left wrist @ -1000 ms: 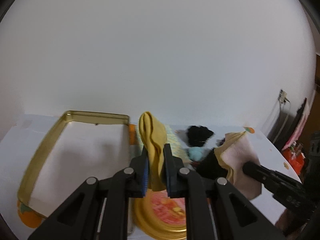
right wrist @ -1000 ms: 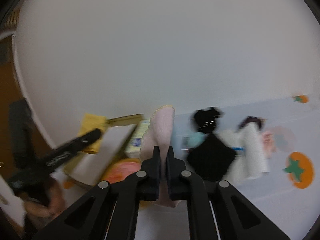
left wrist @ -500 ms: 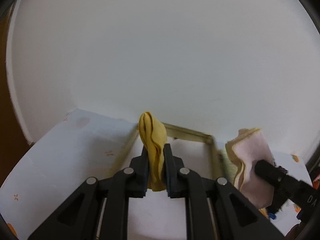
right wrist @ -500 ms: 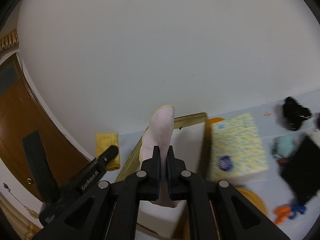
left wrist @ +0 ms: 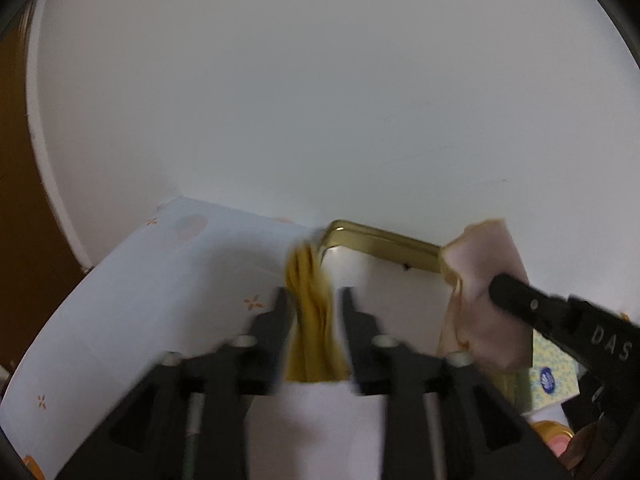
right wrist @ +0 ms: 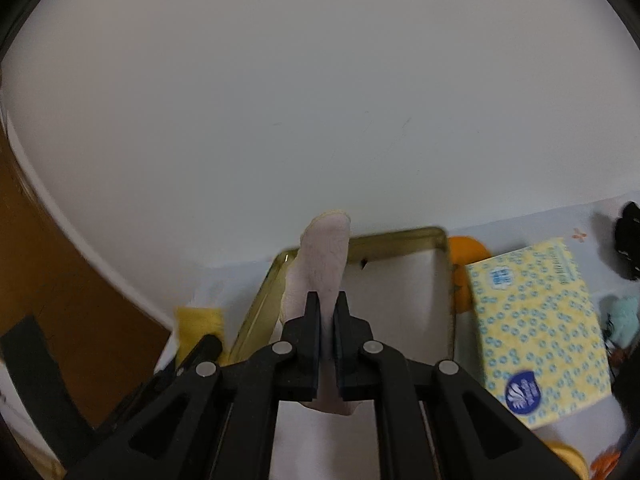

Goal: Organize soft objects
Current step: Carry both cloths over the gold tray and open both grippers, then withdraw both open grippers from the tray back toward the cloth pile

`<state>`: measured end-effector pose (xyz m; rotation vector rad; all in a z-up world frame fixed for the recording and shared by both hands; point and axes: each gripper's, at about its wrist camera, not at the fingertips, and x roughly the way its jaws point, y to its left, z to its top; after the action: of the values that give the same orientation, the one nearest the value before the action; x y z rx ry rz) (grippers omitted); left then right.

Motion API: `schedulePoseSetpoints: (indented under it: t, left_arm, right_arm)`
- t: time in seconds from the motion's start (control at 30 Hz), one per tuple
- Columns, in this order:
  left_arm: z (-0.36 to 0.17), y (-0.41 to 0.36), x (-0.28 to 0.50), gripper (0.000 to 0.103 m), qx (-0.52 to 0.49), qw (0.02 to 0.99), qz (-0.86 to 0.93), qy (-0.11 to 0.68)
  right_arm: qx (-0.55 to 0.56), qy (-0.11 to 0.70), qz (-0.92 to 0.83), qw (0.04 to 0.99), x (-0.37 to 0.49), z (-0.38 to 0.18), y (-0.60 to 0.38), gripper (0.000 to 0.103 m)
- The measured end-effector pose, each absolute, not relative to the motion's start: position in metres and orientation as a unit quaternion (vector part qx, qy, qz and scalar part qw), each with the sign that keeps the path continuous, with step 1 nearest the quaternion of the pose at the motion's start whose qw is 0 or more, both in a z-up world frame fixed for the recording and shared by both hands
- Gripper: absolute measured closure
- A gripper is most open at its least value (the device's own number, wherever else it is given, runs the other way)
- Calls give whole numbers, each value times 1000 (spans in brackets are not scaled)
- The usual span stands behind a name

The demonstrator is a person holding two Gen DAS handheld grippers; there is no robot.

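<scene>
My left gripper (left wrist: 313, 300) has its jaws parted around a folded yellow cloth (left wrist: 310, 320), which hangs between them over the left edge of a gold-rimmed white tray (left wrist: 384, 236). The yellow cloth also shows in the right wrist view (right wrist: 200, 322), left of the tray (right wrist: 400, 236). My right gripper (right wrist: 327, 312) is shut on a folded pale pink cloth (right wrist: 324, 264) and holds it above the tray. That pink cloth (left wrist: 484, 280) shows at the right of the left wrist view.
A yellow patterned tissue pack (right wrist: 536, 328) lies right of the tray. Black (right wrist: 630, 224) and teal (right wrist: 624, 320) soft items lie at the far right. The tablecloth (left wrist: 160, 288) is white with orange prints. A brown door (right wrist: 60, 320) stands at the left.
Both grippers have swung left from the pile of items to the tray. The left jaws, shut on the yellow cloth before, now stand apart and the cloth sags between them.
</scene>
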<state>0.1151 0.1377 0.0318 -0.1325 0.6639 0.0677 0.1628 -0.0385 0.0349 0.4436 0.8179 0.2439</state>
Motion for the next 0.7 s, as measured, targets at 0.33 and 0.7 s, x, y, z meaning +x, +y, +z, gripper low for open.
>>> schedulePoseSetpoints:
  t: [0.33, 0.7]
  left_arm:
    - [51, 159, 92, 0, -106, 958, 68, 258]
    - [40, 163, 101, 0, -115, 951, 85, 274]
  right_arm:
    - [219, 348, 124, 903, 130, 41, -54, 28]
    - [214, 296, 66, 929, 81, 49, -64, 28]
